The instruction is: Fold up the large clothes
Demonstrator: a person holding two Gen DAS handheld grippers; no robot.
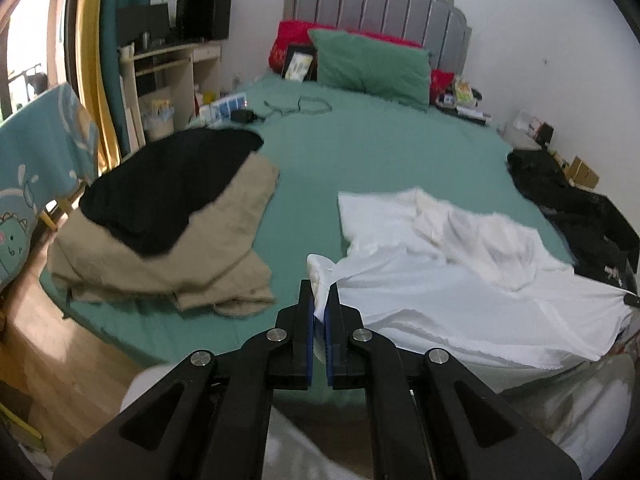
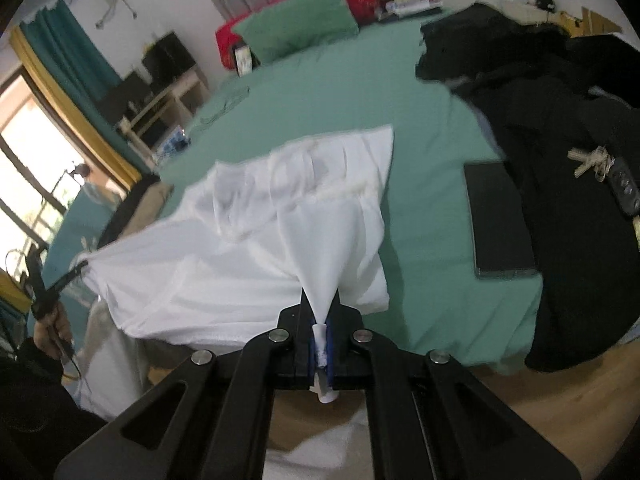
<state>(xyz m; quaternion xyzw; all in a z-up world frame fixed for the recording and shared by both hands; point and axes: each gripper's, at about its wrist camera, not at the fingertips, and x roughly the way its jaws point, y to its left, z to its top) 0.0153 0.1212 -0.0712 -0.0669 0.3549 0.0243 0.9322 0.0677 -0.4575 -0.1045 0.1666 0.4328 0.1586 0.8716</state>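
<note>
Bedroom setup, green-sheeted bed (image 1: 380,152) doing the job of a folding surface, grey headboard and a green pillow (image 1: 370,62) at the far end. Left tool (image 1: 320,300) is pressed together on a bunched corner of the white garment (image 1: 460,280), and the right tool (image 2: 320,312) is pinching another corner, with a little roll of cloth poking out behind its blue pads. My guess is both near-edge corners are held so that edge can be carried over the rest for a fold. White garment lies near the foot of the bed, rumpled and thin-looking, its near edge pulled taut into cones at each grip. Already-folded tan and black stack (image 1: 168,232) sits off to the left, black clothes pile (image 2: 560,160) on the right with keys (image 2: 592,160) on top.
</note>
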